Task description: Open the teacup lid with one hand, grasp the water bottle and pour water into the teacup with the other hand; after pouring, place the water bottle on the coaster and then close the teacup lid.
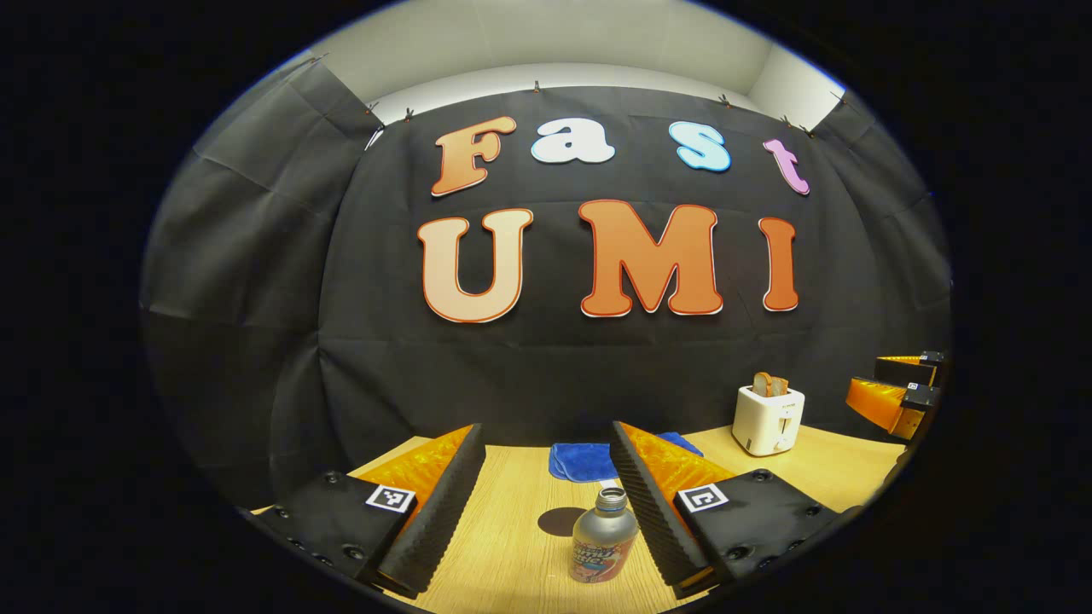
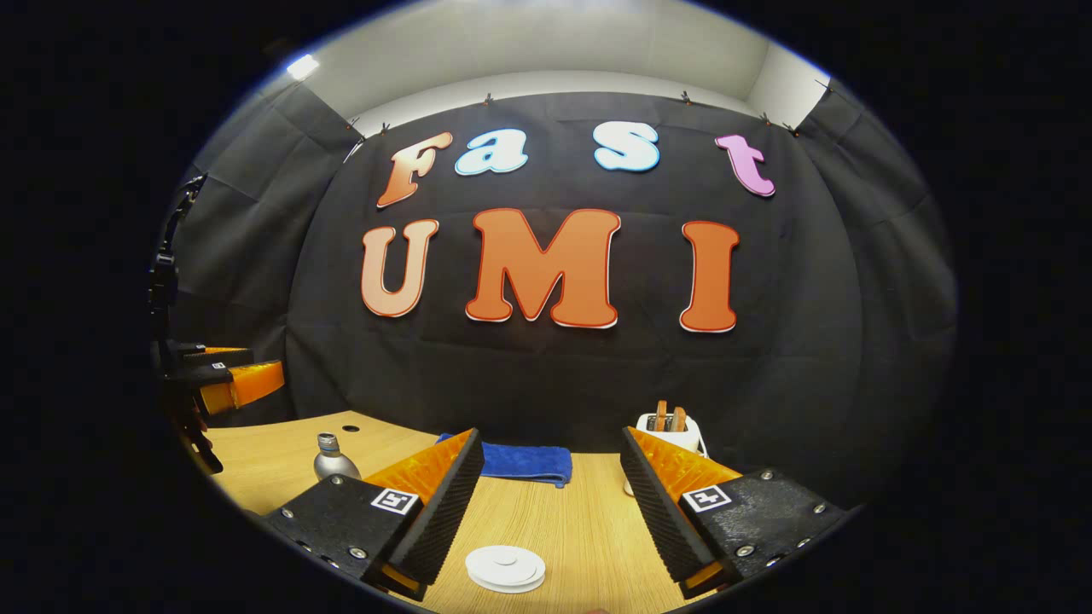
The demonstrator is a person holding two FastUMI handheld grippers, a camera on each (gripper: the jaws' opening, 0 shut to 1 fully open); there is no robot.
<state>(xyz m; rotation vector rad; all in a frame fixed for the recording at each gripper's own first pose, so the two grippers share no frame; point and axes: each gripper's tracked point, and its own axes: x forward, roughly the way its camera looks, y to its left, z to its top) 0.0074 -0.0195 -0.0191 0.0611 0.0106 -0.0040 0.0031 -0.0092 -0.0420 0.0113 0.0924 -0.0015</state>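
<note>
Standing upright on the wooden surface [image 1: 512, 546], the water bottle [image 1: 603, 546] sits between the left gripper's [image 1: 546, 503] wide-spread jaws, untouched. The right gripper [image 2: 546, 512] is likewise spread wide above the white teacup lid [image 2: 505, 568]. Blue cloth [image 2: 520, 461] and toaster [image 1: 768, 418] lie behind.

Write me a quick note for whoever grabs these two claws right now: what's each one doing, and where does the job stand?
Left claw: open, empty, with the water bottle standing uncapped on the table between its fingers, not gripped.
Right claw: open, empty, above the white teacup lid, which is untouched.
A dark coaster lies just behind the bottle.
Done: nothing yet.
Left: lift lid, grasp bottle, pour, set bottle on coaster, close lid.
</note>
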